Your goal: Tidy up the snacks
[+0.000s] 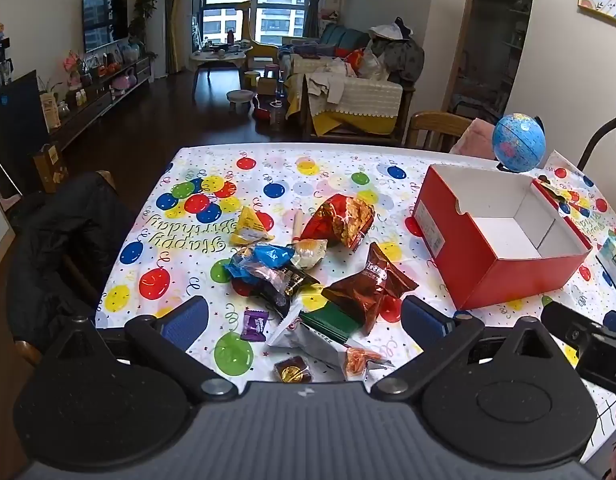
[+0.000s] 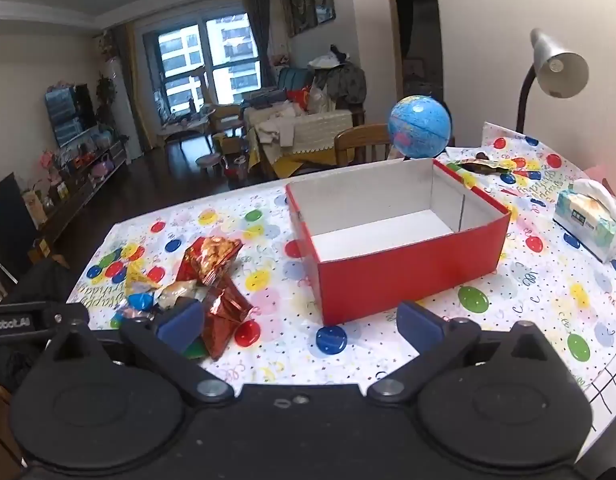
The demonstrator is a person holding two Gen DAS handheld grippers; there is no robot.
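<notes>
A pile of snack packets lies on the balloon-print tablecloth [image 1: 268, 168]: a red-gold bag [image 1: 342, 220], a brown Oreo packet [image 1: 370, 288], a blue wrapper [image 1: 268, 258], a yellow triangle packet [image 1: 248, 226], a purple candy [image 1: 254, 324], a green packet [image 1: 332, 320]. An open red box [image 1: 496, 236], white inside and empty, stands to their right. My left gripper [image 1: 304, 316] is open above the near packets. My right gripper [image 2: 300, 320] is open, in front of the red box [image 2: 400, 272], with the Oreo packet [image 2: 224, 312] by its left finger.
A blue globe [image 2: 420, 126] stands behind the box. A tissue pack [image 2: 592, 220] lies at the right, a desk lamp [image 2: 556, 64] behind it. A wooden chair [image 2: 360, 142] stands at the far edge. A dark jacket [image 1: 64, 248] hangs on a chair at the left.
</notes>
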